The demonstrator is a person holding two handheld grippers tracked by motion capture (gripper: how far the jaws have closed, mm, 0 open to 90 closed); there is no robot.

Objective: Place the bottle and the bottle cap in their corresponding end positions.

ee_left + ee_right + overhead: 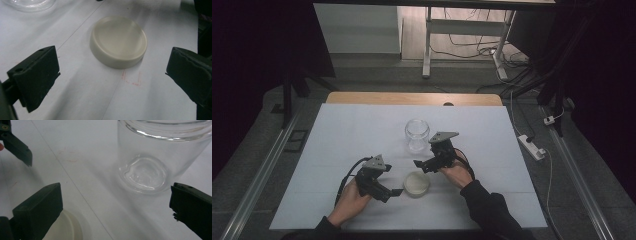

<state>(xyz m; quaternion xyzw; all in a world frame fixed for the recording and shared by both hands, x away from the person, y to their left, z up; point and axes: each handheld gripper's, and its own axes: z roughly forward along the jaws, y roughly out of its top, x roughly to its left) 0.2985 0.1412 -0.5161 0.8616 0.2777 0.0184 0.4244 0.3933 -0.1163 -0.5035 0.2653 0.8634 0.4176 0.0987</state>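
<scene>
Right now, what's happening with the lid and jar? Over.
Both tools open, empty. Left tool faces lid, flat on table. Right tool faces open jar. Nothing between.

I can read no text, label, brand or number anywhere: the lid (118, 41) is plain, the glass jar (160, 157) is unmarked, and the faint red marks on my tabletop (131, 80) spell nothing.

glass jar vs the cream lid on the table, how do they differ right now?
The glass jar is clear and see-through; the lid is opaque cream. The jar stands tall and upright with an open mouth; the lid lies low and flat. The jar sits farther from the person, by the right tongs; the lid sits nearer, ahead of the left tongs. Both are round, rest on the white table, and neither is gripped.
</scene>
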